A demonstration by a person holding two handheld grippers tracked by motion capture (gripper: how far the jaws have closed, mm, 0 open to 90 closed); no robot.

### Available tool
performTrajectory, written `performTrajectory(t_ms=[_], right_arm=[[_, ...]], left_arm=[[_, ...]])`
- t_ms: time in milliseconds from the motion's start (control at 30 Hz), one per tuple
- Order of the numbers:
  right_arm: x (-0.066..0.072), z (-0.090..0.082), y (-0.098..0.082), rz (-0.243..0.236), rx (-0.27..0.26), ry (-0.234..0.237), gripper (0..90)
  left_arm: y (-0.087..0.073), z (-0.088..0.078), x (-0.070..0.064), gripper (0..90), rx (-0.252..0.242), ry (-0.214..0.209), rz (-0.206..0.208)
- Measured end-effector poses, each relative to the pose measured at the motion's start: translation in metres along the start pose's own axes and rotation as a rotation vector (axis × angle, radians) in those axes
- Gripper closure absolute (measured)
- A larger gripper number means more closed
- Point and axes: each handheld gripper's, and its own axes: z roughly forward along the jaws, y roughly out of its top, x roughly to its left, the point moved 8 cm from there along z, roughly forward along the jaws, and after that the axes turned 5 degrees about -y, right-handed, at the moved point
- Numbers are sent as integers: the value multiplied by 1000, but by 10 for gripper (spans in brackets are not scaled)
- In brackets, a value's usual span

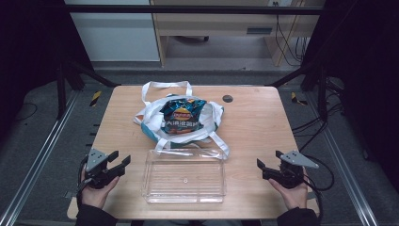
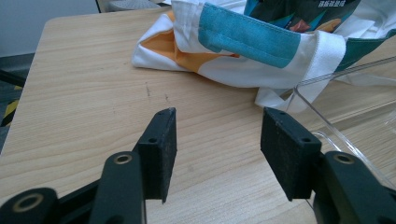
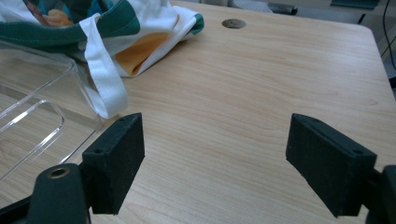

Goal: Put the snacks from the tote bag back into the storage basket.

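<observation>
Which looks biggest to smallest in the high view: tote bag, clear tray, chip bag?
1. tote bag, handles included
2. clear tray, close behind, nearer the camera, so unsure
3. chip bag

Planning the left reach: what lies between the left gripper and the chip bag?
In the high view, between the left gripper and chip bag: bare table, then the tote bag holding it.

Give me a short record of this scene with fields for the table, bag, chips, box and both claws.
table: wooden table, round hole near far edge
bag: white tote with teal trim, lying open at centre
chips: chip packet in the tote's mouth
box: clear box, empty, in front of the tote, one strap touching its rim
left claw: open, holds nothing, left of box
right claw: open, holds nothing, right of box
</observation>
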Motion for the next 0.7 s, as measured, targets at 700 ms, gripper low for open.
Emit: performTrajectory(t_ms=[700], right_arm=[[2, -2, 4, -17, -28, -16, 217]], left_arm=[[7, 4, -16, 448, 0, -49, 13]])
